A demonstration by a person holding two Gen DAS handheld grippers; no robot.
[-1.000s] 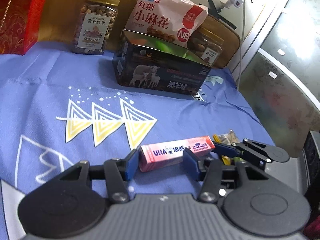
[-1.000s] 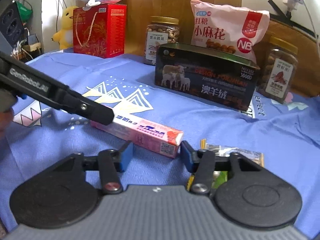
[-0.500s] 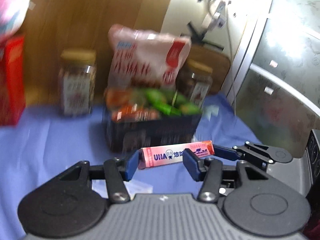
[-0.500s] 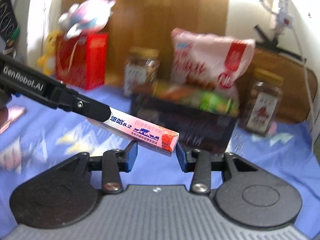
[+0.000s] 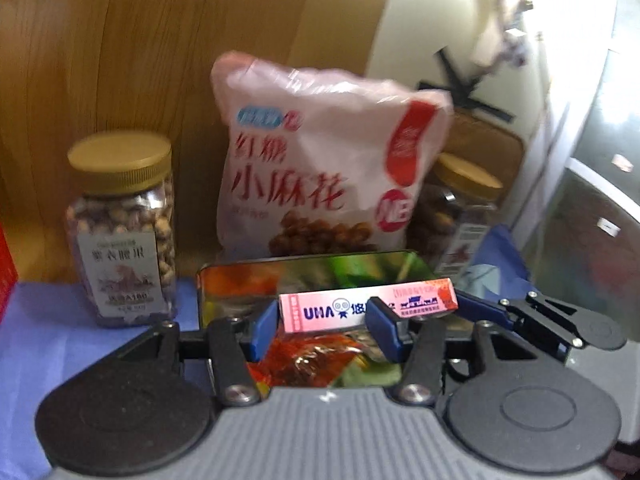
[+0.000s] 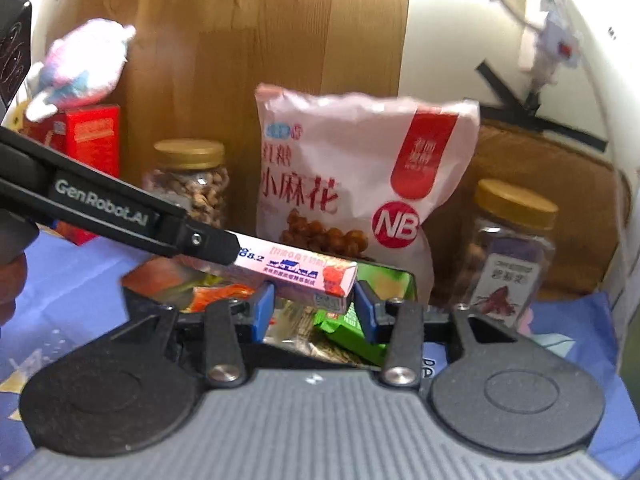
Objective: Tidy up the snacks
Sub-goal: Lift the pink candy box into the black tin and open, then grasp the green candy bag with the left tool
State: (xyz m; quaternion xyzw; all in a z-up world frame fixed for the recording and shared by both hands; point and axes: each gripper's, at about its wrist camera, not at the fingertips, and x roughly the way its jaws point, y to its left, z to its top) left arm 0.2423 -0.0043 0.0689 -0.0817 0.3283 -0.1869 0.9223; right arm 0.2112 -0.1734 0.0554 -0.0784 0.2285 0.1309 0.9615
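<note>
A long pink candy box [image 5: 332, 310] hangs in the air over the open dark tin [image 5: 240, 276], which holds several coloured snack packets. My left gripper [image 5: 322, 322] is shut on the box's left part. In the right wrist view its black finger [image 6: 120, 208] reaches in from the left over the pink candy box [image 6: 304, 272]. My right gripper [image 6: 314, 312] has the box's right end between its blue pads, and its jaws are opening slightly while the pads still touch it. The tin [image 6: 136, 280] lies just below and behind.
A pink snack bag [image 6: 352, 176] stands behind the tin, with a nut jar [image 5: 122, 232] on its left and another jar [image 6: 512, 252] on its right. A red carton [image 6: 92, 140] with a plush toy [image 6: 84, 68] on top stands far left. Blue cloth [image 5: 48, 340] covers the table.
Both grippers have lifted the pink box off the blue cloth and carried it forward. It now hangs over the open tin, whose packets show from above.
</note>
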